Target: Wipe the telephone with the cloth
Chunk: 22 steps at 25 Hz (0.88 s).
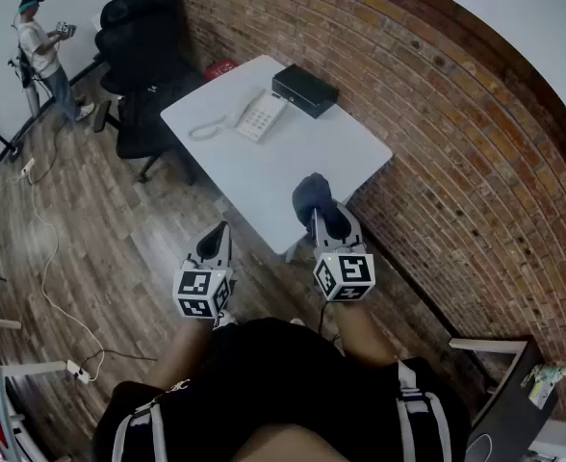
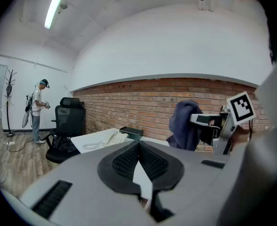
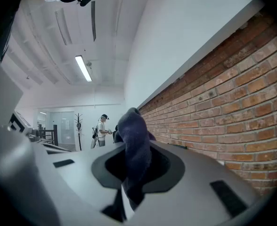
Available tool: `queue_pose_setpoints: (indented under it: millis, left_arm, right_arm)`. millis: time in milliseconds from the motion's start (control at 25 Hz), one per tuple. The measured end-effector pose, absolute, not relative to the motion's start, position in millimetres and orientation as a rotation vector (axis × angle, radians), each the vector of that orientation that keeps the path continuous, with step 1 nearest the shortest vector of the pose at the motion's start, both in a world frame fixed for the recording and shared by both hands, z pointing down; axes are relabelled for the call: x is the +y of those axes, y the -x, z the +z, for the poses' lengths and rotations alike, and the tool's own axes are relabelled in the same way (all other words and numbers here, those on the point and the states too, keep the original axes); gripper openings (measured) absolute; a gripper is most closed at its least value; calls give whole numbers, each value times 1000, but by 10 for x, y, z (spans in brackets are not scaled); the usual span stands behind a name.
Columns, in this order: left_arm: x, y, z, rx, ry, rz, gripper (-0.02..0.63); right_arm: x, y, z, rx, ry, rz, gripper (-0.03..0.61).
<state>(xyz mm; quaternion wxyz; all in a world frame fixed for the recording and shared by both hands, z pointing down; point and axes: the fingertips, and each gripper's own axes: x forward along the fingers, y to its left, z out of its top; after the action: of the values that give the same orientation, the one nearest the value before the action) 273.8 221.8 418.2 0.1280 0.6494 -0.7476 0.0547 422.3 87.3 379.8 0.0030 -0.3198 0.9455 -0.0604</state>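
A white telephone [image 1: 261, 115] with a coiled cord lies on the far part of the white table [image 1: 293, 166], also seen small in the left gripper view as the telephone [image 2: 111, 138]. My right gripper [image 1: 318, 214] is shut on a dark blue cloth [image 1: 311, 196] that bunches up above its jaws, over the table's near corner; the cloth [image 3: 134, 147] fills the middle of the right gripper view. My left gripper [image 1: 216, 239] hangs over the floor left of the table's near end, jaws shut with nothing between them. From the left gripper view the cloth [image 2: 184, 124] shows at the right.
A black box [image 1: 305, 89] sits on the table beyond the telephone. A black office chair [image 1: 141, 70] stands at the table's far left. A brick wall [image 1: 437, 142] runs along the right. A person [image 1: 44, 56] stands far off. Cables [image 1: 52, 258] trail over the wooden floor.
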Motion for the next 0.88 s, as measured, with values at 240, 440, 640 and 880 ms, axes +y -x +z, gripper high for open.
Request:
queue_pose_setpoints:
  millis: [240, 440, 640, 880]
  left_arm:
    - [2254, -2582, 4211, -2175, -1861, 144, -4]
    - [2290, -2513, 4240, -2175, -1848, 136, -3]
    - [2302, -2448, 4251, -2167, -1853, 128, -4]
    - [2397, -2202, 4292, -2161, -1837, 102, -4]
  right_arm:
    - [925, -4089, 3825, 2974, 993, -188, 41]
    - [986, -4035, 3859, 2991, 987, -182, 41]
    - [981, -3993, 3865, 2974, 1007, -210, 41]
    - [1087, -3736, 3861, 3004, 997, -183, 41]
